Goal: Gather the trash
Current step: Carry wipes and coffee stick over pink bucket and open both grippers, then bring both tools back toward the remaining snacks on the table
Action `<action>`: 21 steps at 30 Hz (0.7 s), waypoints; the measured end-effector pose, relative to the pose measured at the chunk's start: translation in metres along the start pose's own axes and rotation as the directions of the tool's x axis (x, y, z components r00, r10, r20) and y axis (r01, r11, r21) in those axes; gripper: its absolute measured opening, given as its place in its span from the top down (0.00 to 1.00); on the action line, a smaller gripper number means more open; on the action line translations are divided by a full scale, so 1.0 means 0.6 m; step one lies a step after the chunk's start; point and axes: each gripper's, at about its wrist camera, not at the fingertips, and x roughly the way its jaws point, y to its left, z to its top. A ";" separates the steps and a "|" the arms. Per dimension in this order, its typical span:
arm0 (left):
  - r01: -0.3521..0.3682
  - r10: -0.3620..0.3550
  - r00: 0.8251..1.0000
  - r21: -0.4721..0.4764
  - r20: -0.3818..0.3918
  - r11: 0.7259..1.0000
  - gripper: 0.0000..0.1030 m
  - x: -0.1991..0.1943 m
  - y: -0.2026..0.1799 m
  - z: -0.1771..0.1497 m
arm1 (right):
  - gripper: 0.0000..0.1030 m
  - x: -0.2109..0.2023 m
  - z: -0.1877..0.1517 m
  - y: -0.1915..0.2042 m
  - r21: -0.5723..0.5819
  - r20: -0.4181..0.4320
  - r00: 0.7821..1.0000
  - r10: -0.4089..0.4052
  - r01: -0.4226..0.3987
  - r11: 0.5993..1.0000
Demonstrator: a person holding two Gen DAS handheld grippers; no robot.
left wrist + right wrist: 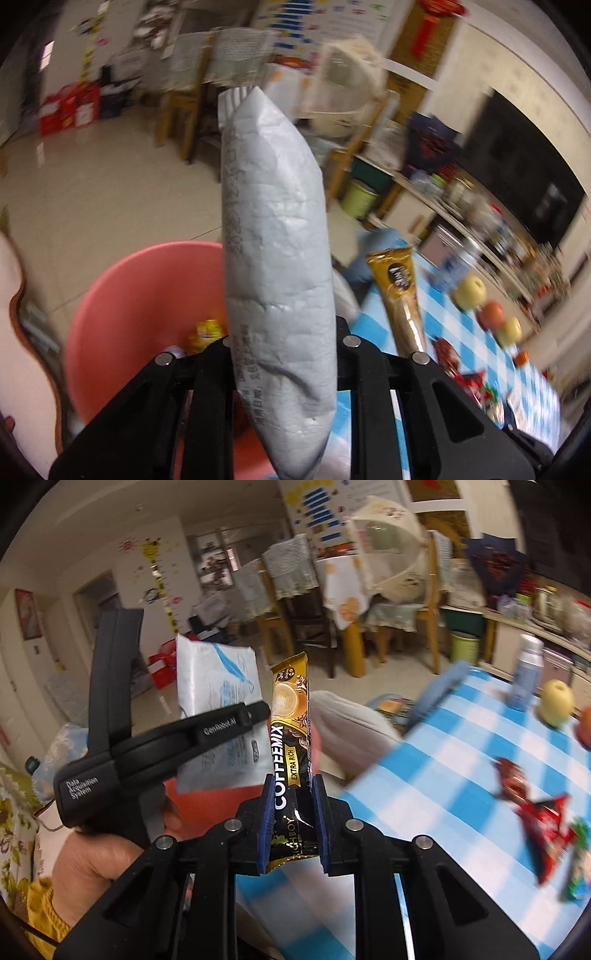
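The left gripper (282, 354) is clamped on a white pouch (275, 258), which stands up between its fingers, long axis running straight ahead of them, the crimped end farthest out. Below and just left of those fingers sits the pink bin (129, 295), with a yellow scrap already lying in it. The pouch looks puffy and soft, a light foil-type film that will crumple rather than resist; the hold low on its body seems sound, though such film is slick and could slide if the squeeze eases.

The right gripper (293, 812) has its blue-padded fingers (266, 812) closed narrowly on a coffee sachet (291, 746). The sachet rises ahead of the fingers, its long axis along theirs, tipped slightly left, the sealed top outermost. It is thin, light and limp, and its lower end is torn open, so it is probably empty; pinching across the flat faces near that end, as here, is the sensible hold.

To the right of the right fingers, on the checked surface (424, 775), lie a red wrapper (535, 812), and, blurred, a green one (580, 867), likely the next pieces to collect. Both held items appear ready to drop into the bin.
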 end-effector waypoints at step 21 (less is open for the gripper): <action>-0.078 0.075 0.996 0.052 0.057 0.996 0.13 0.016 0.018 -0.001 | 0.14 0.023 -0.075 0.009 -0.003 -0.029 0.982 -0.185 0.185 0.983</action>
